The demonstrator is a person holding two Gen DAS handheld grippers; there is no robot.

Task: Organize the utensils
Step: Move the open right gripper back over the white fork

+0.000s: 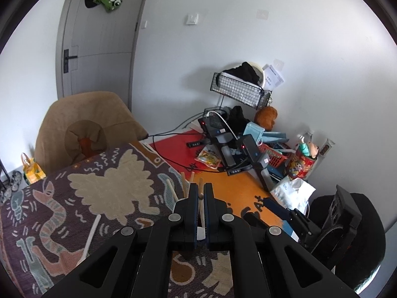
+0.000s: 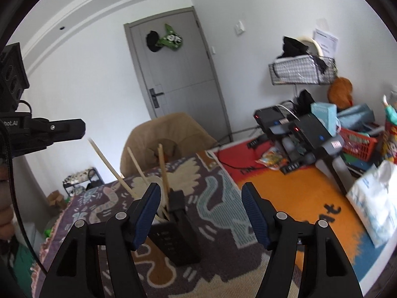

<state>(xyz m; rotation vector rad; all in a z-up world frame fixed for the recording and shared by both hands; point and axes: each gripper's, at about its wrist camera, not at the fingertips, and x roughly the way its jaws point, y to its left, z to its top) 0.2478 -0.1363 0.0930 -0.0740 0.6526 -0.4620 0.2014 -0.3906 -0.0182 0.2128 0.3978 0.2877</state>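
One utensil gripped: left gripper (image 1: 201, 193) fingers pinch a pale wooden chopstick (image 1: 201, 204).
Chopstick axis: runs along the fingers, tip past them, above the patterned cloth (image 1: 109, 181) on the tabletop.
Right gripper (image 2: 198, 208): fingers spread, empty, angled down.
Holder: black utensil holder (image 2: 173, 238) upright between those fingers, chopsticks (image 2: 162, 171) leaning up-left.
Beyond: tan chair (image 2: 171, 134).

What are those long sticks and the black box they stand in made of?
The sticks look like bare wood or bamboo: pale tan, matte and thin. The black box looks like hard plastic, smooth and dull with slots in its side, though metal is possible.
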